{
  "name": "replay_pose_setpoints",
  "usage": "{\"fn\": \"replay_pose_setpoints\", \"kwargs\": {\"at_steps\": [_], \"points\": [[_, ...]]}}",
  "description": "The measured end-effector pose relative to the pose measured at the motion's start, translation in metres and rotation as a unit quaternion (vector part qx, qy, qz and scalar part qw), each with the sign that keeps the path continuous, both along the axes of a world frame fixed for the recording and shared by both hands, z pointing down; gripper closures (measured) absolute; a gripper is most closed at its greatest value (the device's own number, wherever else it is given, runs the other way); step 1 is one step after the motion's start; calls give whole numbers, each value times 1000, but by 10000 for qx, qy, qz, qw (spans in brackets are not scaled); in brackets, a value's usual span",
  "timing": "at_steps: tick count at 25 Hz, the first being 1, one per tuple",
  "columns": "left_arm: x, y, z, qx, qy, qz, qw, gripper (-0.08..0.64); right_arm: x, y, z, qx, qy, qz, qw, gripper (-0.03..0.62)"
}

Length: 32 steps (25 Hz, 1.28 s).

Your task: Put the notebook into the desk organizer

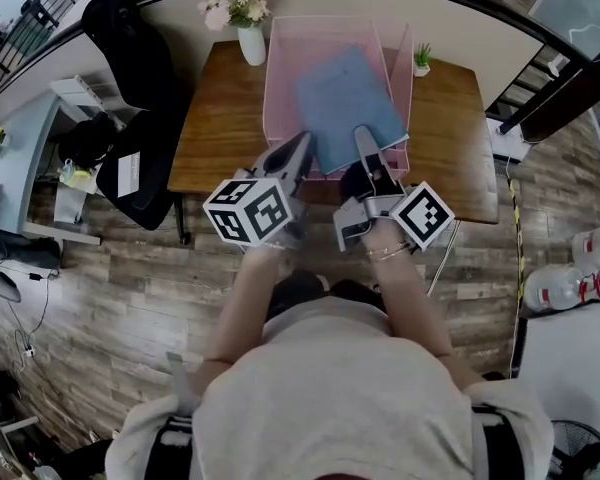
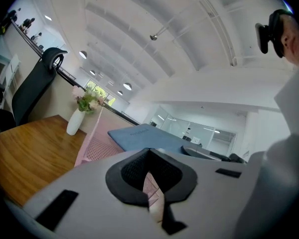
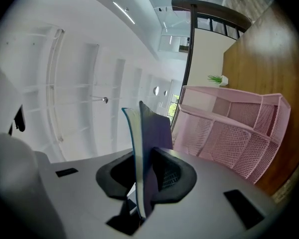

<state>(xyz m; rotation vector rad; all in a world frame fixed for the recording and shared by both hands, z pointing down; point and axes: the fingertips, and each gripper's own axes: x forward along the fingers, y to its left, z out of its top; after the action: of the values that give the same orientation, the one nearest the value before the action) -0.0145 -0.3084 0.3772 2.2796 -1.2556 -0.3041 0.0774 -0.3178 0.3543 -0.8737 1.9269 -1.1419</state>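
Closest in the head view is the person's grey shirt (image 1: 340, 388), with the left gripper (image 1: 298, 153) and right gripper (image 1: 365, 143) beyond it. They reach over one wooden desk (image 1: 220, 118) on a plank floor (image 1: 130, 298). One blue notebook (image 1: 345, 103) slants over one pink desk organizer (image 1: 280, 78) mid-desk. One vase (image 1: 251, 43) and one potted plant (image 1: 421, 60) stand at the far edge. In the left gripper view the jaws are narrow, pinching the organizer's mesh. In the right gripper view the jaws clamp the notebook (image 3: 149, 133) edge-on.

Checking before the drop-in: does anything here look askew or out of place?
Only the notebook. Gripped at its near edge by the right claw, it hangs over the pink desk organizer turned at an angle to its walls. The left claw pinches the organizer's mesh wall. Nothing looks spilled or damaged.
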Motion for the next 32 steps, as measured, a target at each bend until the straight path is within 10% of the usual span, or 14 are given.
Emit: {"fn": "replay_pose_setpoints", "kwargs": {"at_steps": [32], "points": [[-13,-1,19,-330,-27,545,9980,560,-16,6,48,-832,261,285,9958,514]]}}
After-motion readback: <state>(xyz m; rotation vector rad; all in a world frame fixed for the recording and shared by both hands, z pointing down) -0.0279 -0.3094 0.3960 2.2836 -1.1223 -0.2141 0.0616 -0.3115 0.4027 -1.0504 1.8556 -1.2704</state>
